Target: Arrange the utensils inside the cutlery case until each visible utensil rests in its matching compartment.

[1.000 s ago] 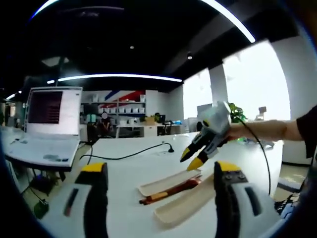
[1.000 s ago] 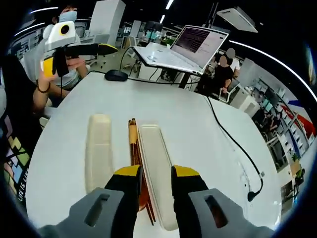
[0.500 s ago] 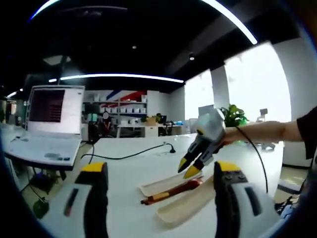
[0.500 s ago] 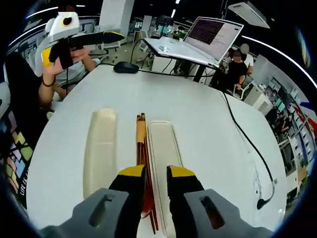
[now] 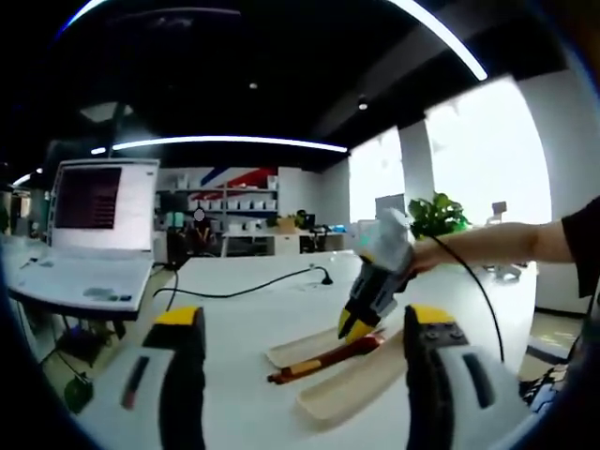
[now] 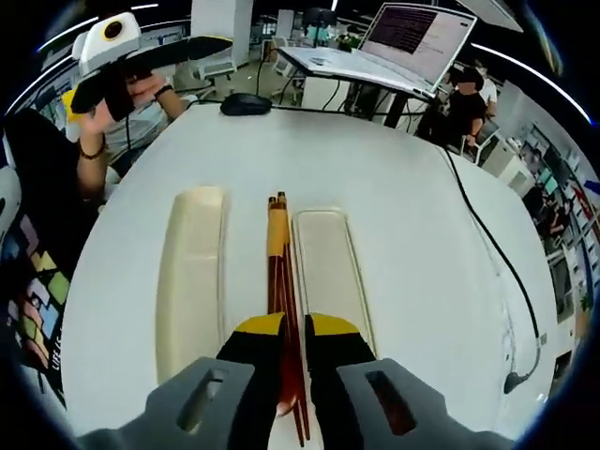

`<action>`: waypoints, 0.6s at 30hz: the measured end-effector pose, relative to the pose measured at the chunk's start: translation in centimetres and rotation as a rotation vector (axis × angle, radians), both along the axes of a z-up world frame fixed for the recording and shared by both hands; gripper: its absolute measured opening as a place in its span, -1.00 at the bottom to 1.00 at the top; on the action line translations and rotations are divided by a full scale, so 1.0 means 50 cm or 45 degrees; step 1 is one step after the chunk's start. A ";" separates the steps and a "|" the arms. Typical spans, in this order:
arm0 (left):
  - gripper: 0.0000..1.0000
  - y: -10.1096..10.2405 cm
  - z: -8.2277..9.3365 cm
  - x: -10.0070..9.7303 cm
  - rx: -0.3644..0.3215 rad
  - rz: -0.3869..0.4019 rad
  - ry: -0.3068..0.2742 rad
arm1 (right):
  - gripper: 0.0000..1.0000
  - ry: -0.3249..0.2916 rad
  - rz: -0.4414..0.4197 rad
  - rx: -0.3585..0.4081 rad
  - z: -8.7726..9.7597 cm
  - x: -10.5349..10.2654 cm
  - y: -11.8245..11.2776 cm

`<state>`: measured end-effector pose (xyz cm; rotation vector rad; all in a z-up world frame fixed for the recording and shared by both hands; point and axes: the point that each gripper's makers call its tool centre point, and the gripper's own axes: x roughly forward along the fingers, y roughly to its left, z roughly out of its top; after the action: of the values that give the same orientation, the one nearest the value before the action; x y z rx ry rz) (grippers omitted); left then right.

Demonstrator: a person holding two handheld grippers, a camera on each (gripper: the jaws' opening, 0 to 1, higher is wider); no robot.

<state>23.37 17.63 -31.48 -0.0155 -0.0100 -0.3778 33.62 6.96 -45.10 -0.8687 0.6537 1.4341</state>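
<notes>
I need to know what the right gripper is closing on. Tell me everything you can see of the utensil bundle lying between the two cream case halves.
The utensil bundle looks like thin reddish-brown sticks, probably chopsticks, plus a wooden-looking handle with a paler tan section toward the far end. It lies flat on the white table, lengthwise between the two cream case halves, inside neither. Its near end runs between the narrowly parted jaws of the right gripper; whether they clamp it cannot be told. From the left gripper view it lies under the right gripper's yellow tips.
</notes>
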 end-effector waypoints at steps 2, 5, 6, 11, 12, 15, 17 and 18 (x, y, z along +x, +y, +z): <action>0.85 0.000 0.000 0.000 -0.001 0.001 0.000 | -0.90 0.007 -0.001 -0.012 -0.005 -0.001 0.001; 0.84 0.000 -0.001 0.000 0.001 0.000 0.002 | -0.91 0.016 0.009 -0.031 -0.010 -0.005 0.002; 0.84 0.000 -0.001 0.001 0.003 0.001 0.005 | -0.91 0.017 0.011 -0.038 -0.012 -0.005 0.002; 0.83 0.001 -0.005 0.001 0.007 0.007 0.014 | -0.95 0.028 0.031 -0.076 -0.022 -0.009 0.000; 0.83 0.002 -0.005 0.001 0.008 0.008 0.015 | -0.95 0.029 0.032 -0.084 -0.023 -0.008 0.000; 0.82 0.002 -0.006 0.002 0.011 0.010 0.019 | -0.96 0.011 0.033 -0.112 -0.029 -0.003 -0.004; 0.81 0.001 -0.007 0.002 0.013 0.011 0.022 | -0.95 0.024 0.025 -0.110 -0.030 -0.005 -0.004; 0.81 0.001 -0.008 0.002 0.015 0.010 0.024 | -0.94 0.025 0.024 -0.111 -0.030 -0.004 -0.003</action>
<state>23.48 17.66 -31.89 -0.0071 0.0106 -0.3697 33.41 6.81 -46.61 -0.9316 0.7287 1.4409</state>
